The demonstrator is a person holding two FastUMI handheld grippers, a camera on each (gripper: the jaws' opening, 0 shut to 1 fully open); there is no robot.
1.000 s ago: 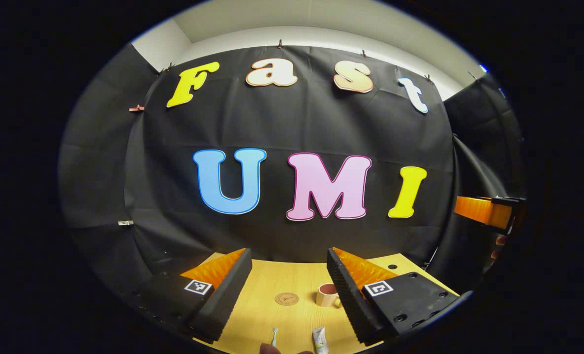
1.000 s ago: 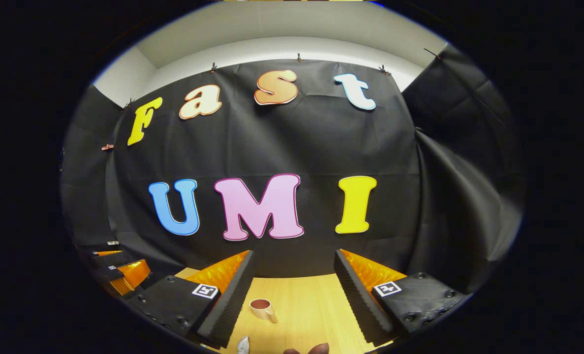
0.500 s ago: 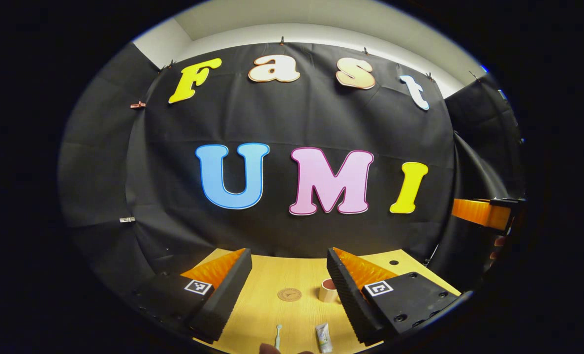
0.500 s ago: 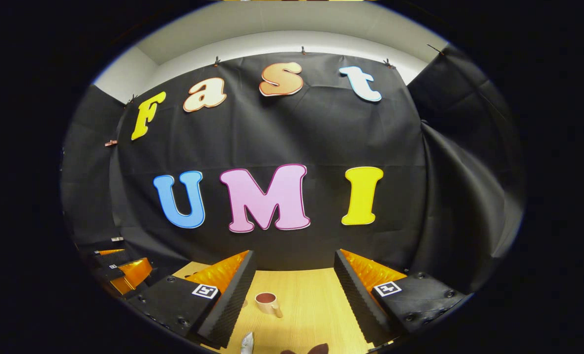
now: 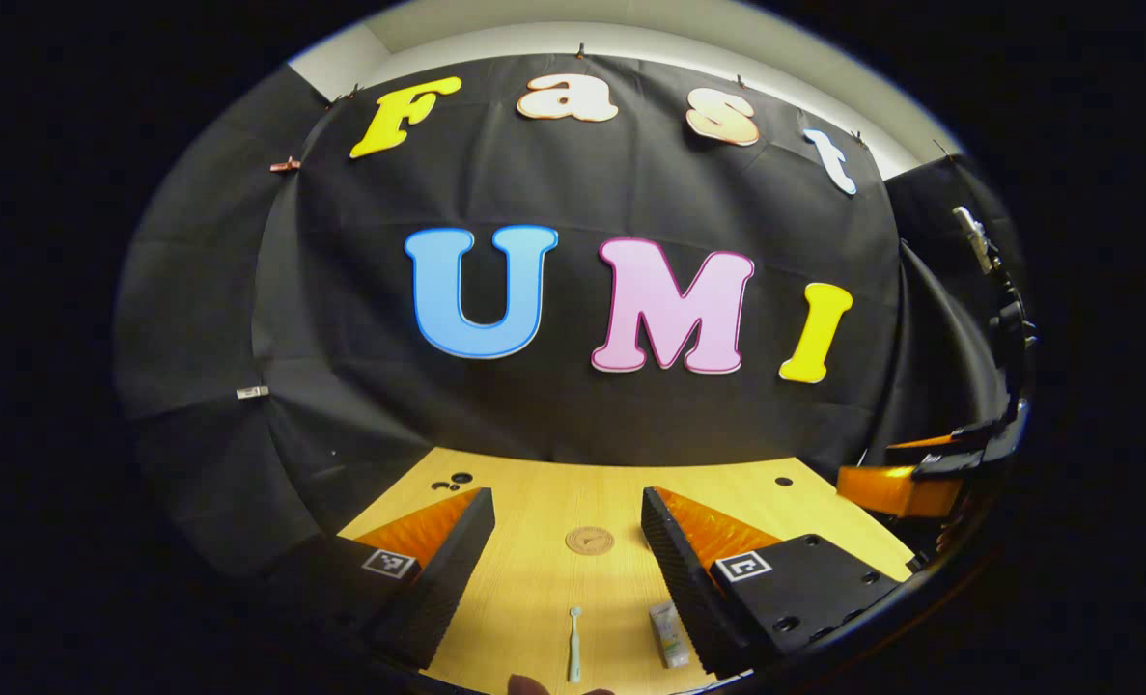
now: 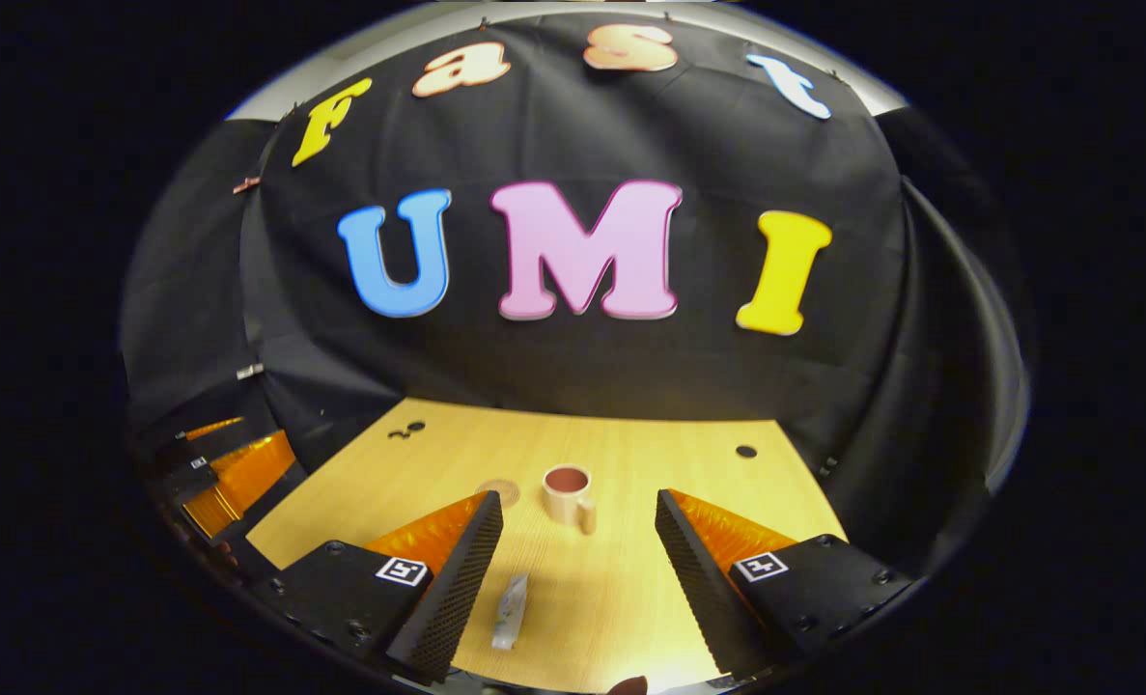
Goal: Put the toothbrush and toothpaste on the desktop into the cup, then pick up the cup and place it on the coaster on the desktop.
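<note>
A: How did the toothbrush look likely to handle?

B: Light, thin and stiff, I'd judge. It lay flat on the table at about 6 o'clock in the left gripper view, lengthwise toward the wall. Best taken across the middle of the handle, since a pinch at either end could tip it or let it swivel.

A: And the toothpaste?

B: A small soft tube, so it should give under pressure. I'd grip it across the flat body, gently. In the right gripper view it lay flat at 6 o'clock, just beside the left finger of the right tongs. In the left gripper view it sat at 5 o'clock, against the inner edge of that tool's right finger.

A: The cup?

B: Upright at 12 o'clock from the toothpaste, empty, handle toward the camera. It looked rigid and possibly breakable; the handle or rim would be the places to hold. The coaster lay flat, just to its 9 o'clock side.

A: The tongs?

B: The left tongs and the right ones were both spread wide, holding nothing, above the table.
</note>
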